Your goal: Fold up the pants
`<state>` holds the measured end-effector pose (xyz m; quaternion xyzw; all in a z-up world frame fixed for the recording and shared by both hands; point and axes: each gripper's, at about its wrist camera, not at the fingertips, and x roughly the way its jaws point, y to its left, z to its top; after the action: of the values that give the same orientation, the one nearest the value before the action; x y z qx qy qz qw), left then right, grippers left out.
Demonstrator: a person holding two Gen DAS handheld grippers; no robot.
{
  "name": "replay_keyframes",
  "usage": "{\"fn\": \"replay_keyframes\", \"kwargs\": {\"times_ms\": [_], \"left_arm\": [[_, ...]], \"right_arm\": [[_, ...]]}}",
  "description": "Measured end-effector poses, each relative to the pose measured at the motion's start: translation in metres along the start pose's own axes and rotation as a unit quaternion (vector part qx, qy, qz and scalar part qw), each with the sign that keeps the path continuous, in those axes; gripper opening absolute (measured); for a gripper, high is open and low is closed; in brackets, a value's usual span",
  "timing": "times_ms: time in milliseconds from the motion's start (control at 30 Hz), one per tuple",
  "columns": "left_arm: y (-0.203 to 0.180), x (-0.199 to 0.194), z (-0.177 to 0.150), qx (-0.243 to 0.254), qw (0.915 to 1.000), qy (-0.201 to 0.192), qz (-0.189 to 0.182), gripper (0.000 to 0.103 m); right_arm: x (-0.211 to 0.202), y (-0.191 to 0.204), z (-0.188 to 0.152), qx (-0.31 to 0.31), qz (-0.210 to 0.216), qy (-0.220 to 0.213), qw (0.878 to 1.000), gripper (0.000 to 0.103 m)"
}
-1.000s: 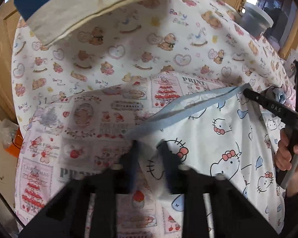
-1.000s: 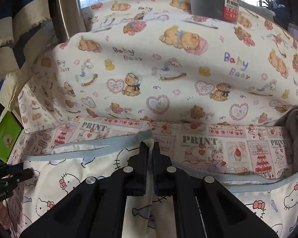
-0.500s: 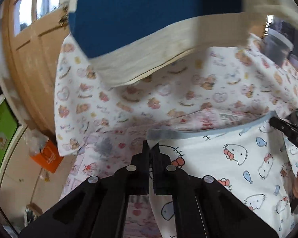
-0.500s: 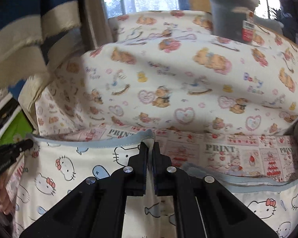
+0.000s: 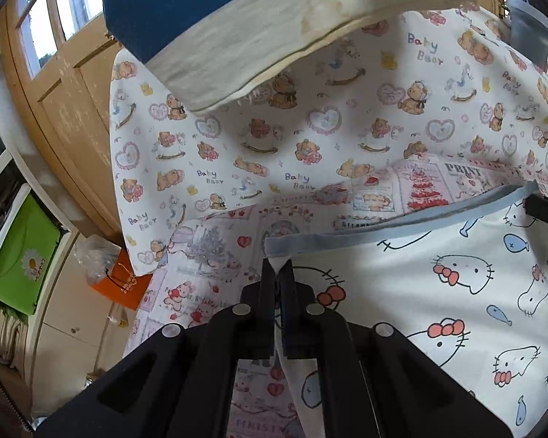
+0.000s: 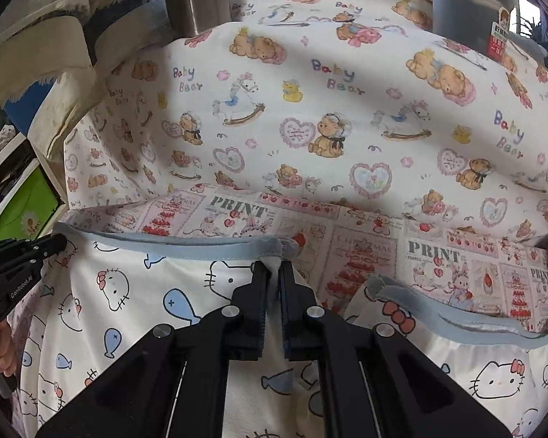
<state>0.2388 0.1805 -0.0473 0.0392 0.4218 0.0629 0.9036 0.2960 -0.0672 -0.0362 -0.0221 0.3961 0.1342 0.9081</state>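
Along the pants' [image 5: 438, 284] blue waistband [image 6: 186, 246], both the left gripper [image 5: 277, 273] and right gripper [image 6: 272, 268] pinch cloth. Beyond it, bear-print sheet [image 6: 310, 109] lies free. Lower pants are cut off.

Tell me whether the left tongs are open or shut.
Shut: the left tongs pinch the pants just below the blue waistband.

Left gripper [image 5: 277, 273] clamped shut on near-left corner of white cat-print cotton pants [image 5: 456, 292], just under pale-blue waistband [image 5: 402, 226]. Pants lay over pink cake-print sheet [image 5: 215, 252]; bear-print cloth [image 5: 274, 138] beyond. Blue-and-cream fabric [image 5: 237, 36] hung far above. Right gripper's black tip [image 5: 546, 213] at right edge.
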Motion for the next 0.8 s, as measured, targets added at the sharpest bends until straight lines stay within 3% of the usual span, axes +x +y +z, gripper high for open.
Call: {"fn": "replay_keyframes", "kwargs": {"times_ms": [100,133,200,233,267,433,567,800], "left_arm": [[0.002,0.000,0.000,-0.002,1.0000,0.003,0.001,0.007],[0.003,-0.001,0.000,-0.002,1.0000,0.002,0.002,0.012],[0.003,-0.004,0.001,0.000,1.0000,-0.002,0.005,0.040],[0.004,-0.007,0.001,-0.002,0.9999,-0.010,0.005,0.055],[0.004,-0.011,0.001,-0.003,0.9998,-0.019,0.002,0.056],[0.002,-0.044,0.001,-0.006,0.9975,-0.065,-0.026,0.064],[-0.015,-0.081,-0.001,0.023,0.9943,-0.095,-0.043,0.069],[-0.057,-0.151,-0.001,0.045,0.9854,-0.136,-0.092,0.069]], "right_arm": [[-0.001,0.001,-0.001,-0.004,-0.001,-0.002,1.000,0.007],[-0.002,0.001,-0.001,-0.006,-0.005,-0.004,1.000,0.015],[-0.007,0.002,0.000,-0.011,-0.016,-0.014,1.000,0.040],[-0.011,0.002,0.001,-0.012,-0.021,-0.023,0.999,0.064],[-0.016,0.001,0.002,-0.013,-0.027,-0.036,0.999,0.072],[-0.060,-0.010,0.013,0.006,-0.032,-0.081,0.996,0.073],[-0.099,-0.033,0.013,0.035,-0.015,-0.107,0.994,0.077],[-0.180,-0.101,-0.019,0.041,-0.067,-0.164,0.983,0.077]]}}
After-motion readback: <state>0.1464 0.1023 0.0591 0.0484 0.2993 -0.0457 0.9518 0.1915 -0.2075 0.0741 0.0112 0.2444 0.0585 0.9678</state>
